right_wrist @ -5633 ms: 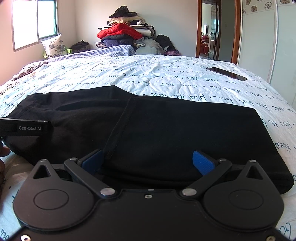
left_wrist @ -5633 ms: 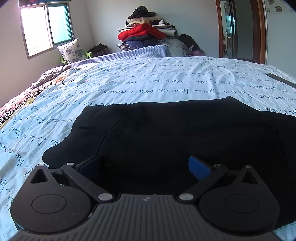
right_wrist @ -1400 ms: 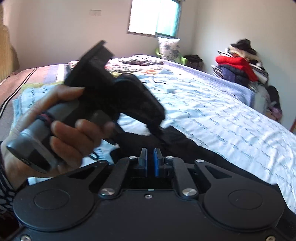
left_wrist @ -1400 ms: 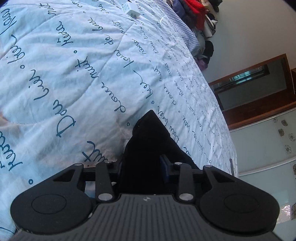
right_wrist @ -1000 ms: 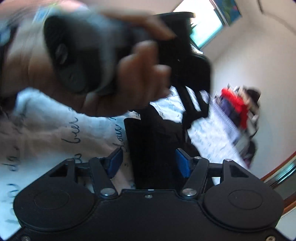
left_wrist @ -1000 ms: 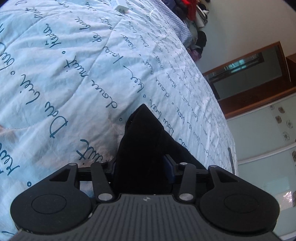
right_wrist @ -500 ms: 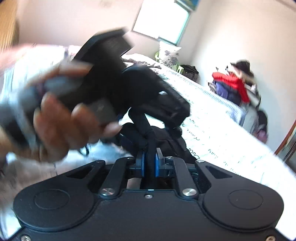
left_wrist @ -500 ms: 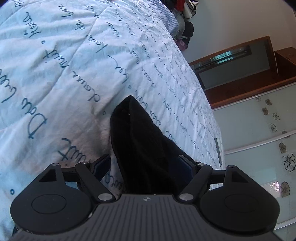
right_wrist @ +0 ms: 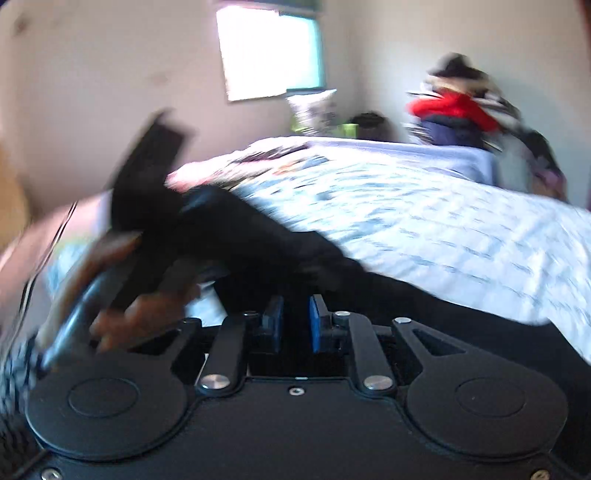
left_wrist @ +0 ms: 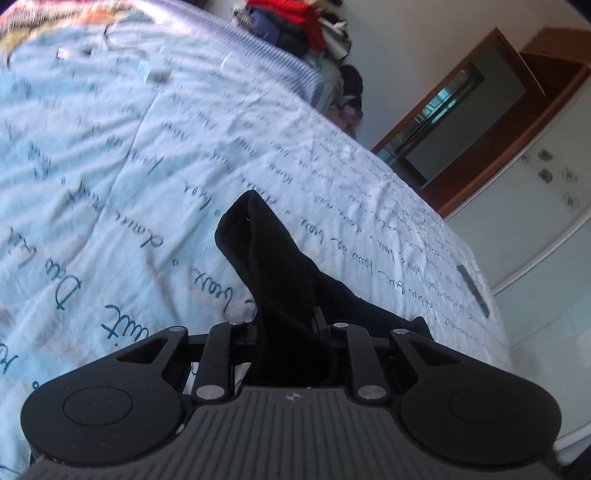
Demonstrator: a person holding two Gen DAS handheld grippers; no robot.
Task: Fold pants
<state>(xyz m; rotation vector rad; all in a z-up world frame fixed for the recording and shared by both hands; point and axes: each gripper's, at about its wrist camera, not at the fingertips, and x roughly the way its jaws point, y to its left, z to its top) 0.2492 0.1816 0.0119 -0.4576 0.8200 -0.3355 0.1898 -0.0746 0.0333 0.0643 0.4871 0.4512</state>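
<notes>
**Both grippers hold the black pants above the bed**

The left gripper (left_wrist: 286,328) has just closed on a bunched fold of the black pants (left_wrist: 266,258). The right gripper (right_wrist: 293,323), almost closed, pinches the same cloth. It hangs over the bed's (left_wrist: 147,166) near edge, dark and crumpled.

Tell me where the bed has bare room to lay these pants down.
Free: the wide stretch of quilt between the lifted pants and the striped blanket at the far end. Crowded: the clothes pile beyond that blanket, small items near it, and a dark flat object by the far edge.
</notes>
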